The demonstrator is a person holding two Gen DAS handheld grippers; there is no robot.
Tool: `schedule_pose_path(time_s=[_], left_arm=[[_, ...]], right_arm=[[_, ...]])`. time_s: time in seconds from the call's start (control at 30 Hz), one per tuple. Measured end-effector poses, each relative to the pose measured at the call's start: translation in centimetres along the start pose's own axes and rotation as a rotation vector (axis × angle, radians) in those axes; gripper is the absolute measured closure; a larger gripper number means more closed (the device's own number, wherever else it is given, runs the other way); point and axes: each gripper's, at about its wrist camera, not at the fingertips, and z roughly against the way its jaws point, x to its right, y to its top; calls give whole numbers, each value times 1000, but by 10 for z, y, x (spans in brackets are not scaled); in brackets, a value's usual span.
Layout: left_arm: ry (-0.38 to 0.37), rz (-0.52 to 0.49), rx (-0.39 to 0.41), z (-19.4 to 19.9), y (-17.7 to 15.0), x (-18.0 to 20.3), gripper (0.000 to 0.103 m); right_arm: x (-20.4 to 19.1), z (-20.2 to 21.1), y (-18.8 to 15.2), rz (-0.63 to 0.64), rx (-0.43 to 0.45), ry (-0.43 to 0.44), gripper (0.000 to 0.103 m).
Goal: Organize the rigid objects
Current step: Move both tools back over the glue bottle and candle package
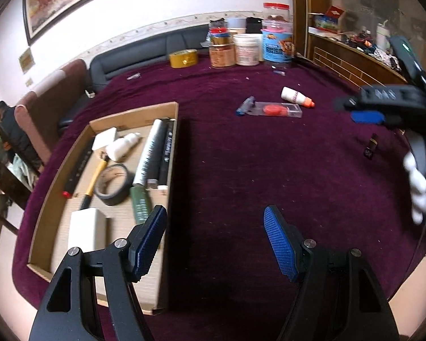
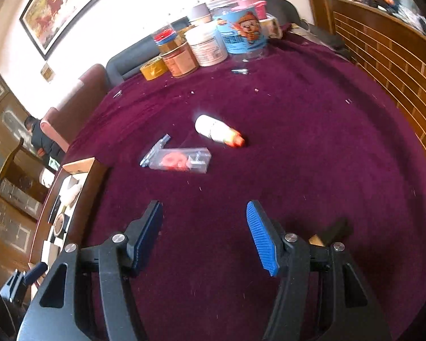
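Left gripper (image 1: 214, 238): jaws apart, nothing between the pads, hovering over the maroon-covered worktop (image 1: 269, 170) just beside the cardboard tray (image 1: 173, 147). Tray holds a tape roll (image 1: 112, 180), a yellow-handled tool (image 1: 95, 180), a white bottle (image 1: 122, 146), long tubes (image 1: 150, 153) and a white box (image 1: 85, 228).

Right gripper (image 2: 203, 236): jaws apart, empty, over bare cloth.

Loose on the worktop, well ahead of both grippers: a white bottle with orange cap (image 2: 218, 133) lying on its side, just beside a clear flat case (image 2: 181, 160) with a red item inside. A small dark object (image 1: 370, 147) lies apart near the right edge. Jars (image 1: 247, 48) are grouped at the far edge.
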Motion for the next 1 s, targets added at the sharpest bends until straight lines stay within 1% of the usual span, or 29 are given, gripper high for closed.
schedule_pose_path(time_s=[0.07,0.13,0.23,0.37,0.43,0.47,0.5,0.53,0.63,0.67,0.73,0.77,0.8,0.83,0.87,0.9,0.97,1.0], left_arm=[[-18,11,-12,-4,1,-1,38],[-30,26,-20,-6,0,-2,38],[-46,46,-31,-8,-1,-6,38],[-58,66,-34,-7,-4,-14,38],[-60,78,-34,-7,-4,-19,38],[-62,84,-35,-8,-5,-22,38],[-65,95,-36,-9,-5,-25,38],[-69,104,-37,-10,-5,-27,38],[-86,139,-46,-15,-5,-35,38],[-96,148,-50,-17,-5,-36,38],[-113,151,-54,-20,-5,-35,38],[-118,148,-54,-21,-5,-34,38],[-124,145,-54,-21,-5,-33,38],[-129,142,-53,-21,-5,-33,38],[-127,138,-50,-20,-6,-32,38],[-128,137,-49,-20,-6,-31,38],[-133,142,-47,-20,-6,-32,38],[-137,146,-46,-20,-6,-33,38]], right_arm=[[-16,-17,16,49,-23,25,43],[-29,-32,30,89,-29,17,43],[-50,-69,54,160,-76,0,43],[-58,-114,68,180,-132,-60,43],[-61,-128,66,188,-176,-59,43],[-63,-133,61,190,-214,-32,43],[-66,-133,58,195,-218,-21,41],[-70,-130,53,205,-221,-1,41],[-82,-117,27,189,-326,173,41],[-87,-112,18,205,-351,209,41],[-95,-100,6,262,-376,230,41],[-94,-91,7,270,-362,237,41],[-89,-80,13,264,-326,225,41],[-80,-68,22,257,-260,174,41],[-73,-58,31,254,-194,104,41],[-62,-48,43,245,-119,2,41],[-39,-42,60,217,-62,-110,41],[-32,-43,65,210,-54,-142,41]])
